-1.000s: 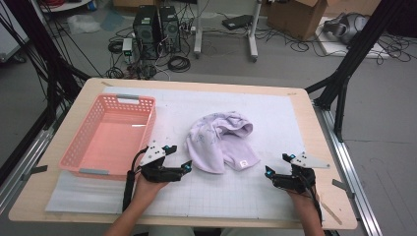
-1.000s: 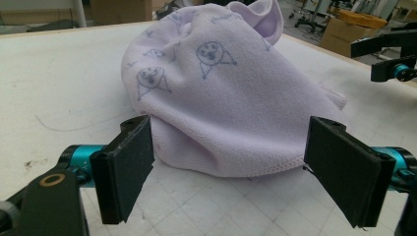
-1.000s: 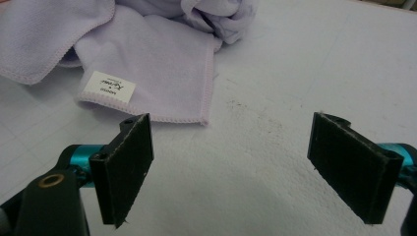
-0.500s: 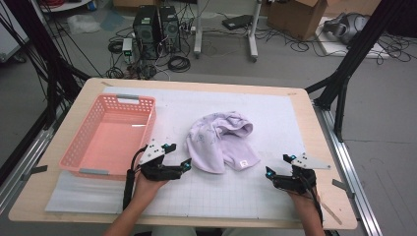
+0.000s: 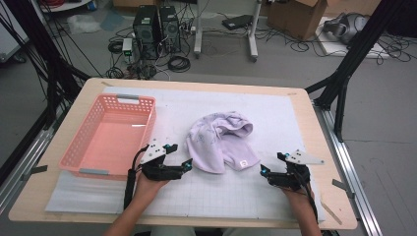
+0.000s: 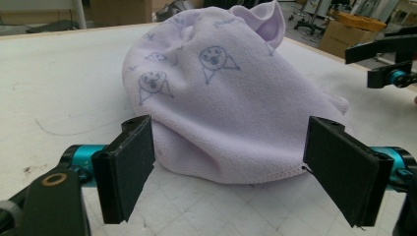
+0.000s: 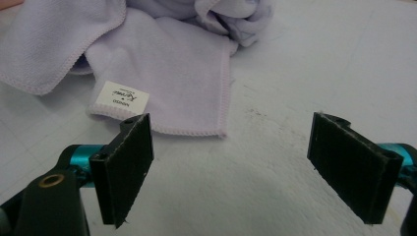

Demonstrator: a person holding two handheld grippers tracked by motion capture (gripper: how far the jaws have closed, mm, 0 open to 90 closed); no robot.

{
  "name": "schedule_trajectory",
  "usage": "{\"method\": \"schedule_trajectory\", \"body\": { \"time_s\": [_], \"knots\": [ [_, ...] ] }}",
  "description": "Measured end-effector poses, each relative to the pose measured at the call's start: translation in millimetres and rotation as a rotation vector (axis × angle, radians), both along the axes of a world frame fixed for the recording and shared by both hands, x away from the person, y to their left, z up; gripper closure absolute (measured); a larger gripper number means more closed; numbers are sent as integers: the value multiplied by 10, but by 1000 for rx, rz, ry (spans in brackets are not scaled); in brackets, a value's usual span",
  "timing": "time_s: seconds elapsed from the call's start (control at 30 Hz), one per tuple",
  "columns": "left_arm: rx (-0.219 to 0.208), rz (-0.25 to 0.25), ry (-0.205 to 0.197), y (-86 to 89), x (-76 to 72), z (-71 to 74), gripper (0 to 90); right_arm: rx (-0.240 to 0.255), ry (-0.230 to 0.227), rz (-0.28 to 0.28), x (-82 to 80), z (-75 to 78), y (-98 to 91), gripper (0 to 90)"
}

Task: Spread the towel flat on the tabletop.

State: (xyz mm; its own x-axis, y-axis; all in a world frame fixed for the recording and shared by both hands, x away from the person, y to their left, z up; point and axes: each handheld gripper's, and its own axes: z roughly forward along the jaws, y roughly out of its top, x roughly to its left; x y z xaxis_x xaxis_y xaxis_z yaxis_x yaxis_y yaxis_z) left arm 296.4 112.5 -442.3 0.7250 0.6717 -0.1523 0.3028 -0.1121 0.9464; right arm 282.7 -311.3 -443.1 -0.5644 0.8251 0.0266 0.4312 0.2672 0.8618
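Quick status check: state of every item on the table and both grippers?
Towel: crumpled in a heap on the mat, one labelled corner lying flat, not gripped.
Basket: upright, nothing in it.
Left gripper: open, jaws apart just short of the towel's near edge.
Right gripper: open, jaws apart over the mat, apart from the towel.
Label: face up on the flat corner.
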Motion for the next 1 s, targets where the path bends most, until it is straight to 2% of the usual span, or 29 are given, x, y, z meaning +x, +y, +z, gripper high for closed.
{"method": "schedule_trajectory", "body": {
  "time_s": [0.03,0.1,0.2,0.23,0.3,0.4,0.47,0.5,0.53,0.63,0.67,0.7,0.73,0.77,0.8,0.83,0.87,0.9,1.0],
  "knots": [
    [-3,-4,0,-5,-1,1,212,0,0,0,0,0,0,164],
    [-4,-15,10,-21,2,-1,243,-20,29,20,79,-11,99,173],
    [4,-30,23,-67,24,-3,267,-30,51,43,136,-32,156,224],
    [26,-36,22,-110,55,17,268,-42,87,57,190,-57,216,246],
    [41,-34,27,-148,100,47,274,-57,116,66,232,-63,264,292],
    [37,-27,32,-181,151,70,282,-63,140,78,299,-70,330,343],
    [50,-28,47,-228,218,99,281,-67,149,85,319,-73,353,376],
    [54,-33,52,-245,243,112,279,-92,165,93,343,-79,404,408],
    [56,-26,68,-304,326,134,277,-104,156,92,349,-76,430,418],
    [61,-22,90,-361,398,137,270,-115,153,93,378,-69,440,481],
    [74,-23,101,-393,433,128,270,-110,155,97,381,-66,439,535],
    [93,-24,108,-428,465,107,278,-105,160,107,384,-61,435,640],
    [121,-26,124,-462,496,80,278,-105,160,107,384,-61,435,640],
    [187,-29,155,-518,534,21,387,-115,157,148,398,-46,443,826],
    [187,-29,155,-518,534,21,518,-115,157,148,398,-46,443,826],
    [201,-40,160,-526,540,-1,665,-174,126,145,419,-29,472,847],
    [216,-43,162,-527,538,-9,665,-174,126,145,419,-29,472,847],
    [224,-52,157,-516,533,-4,839,-212,106,98,489,0,438,852],
    [200,-67,145,-479,483,54,859,-194,62,2,658,68,297,854]
  ]
}}
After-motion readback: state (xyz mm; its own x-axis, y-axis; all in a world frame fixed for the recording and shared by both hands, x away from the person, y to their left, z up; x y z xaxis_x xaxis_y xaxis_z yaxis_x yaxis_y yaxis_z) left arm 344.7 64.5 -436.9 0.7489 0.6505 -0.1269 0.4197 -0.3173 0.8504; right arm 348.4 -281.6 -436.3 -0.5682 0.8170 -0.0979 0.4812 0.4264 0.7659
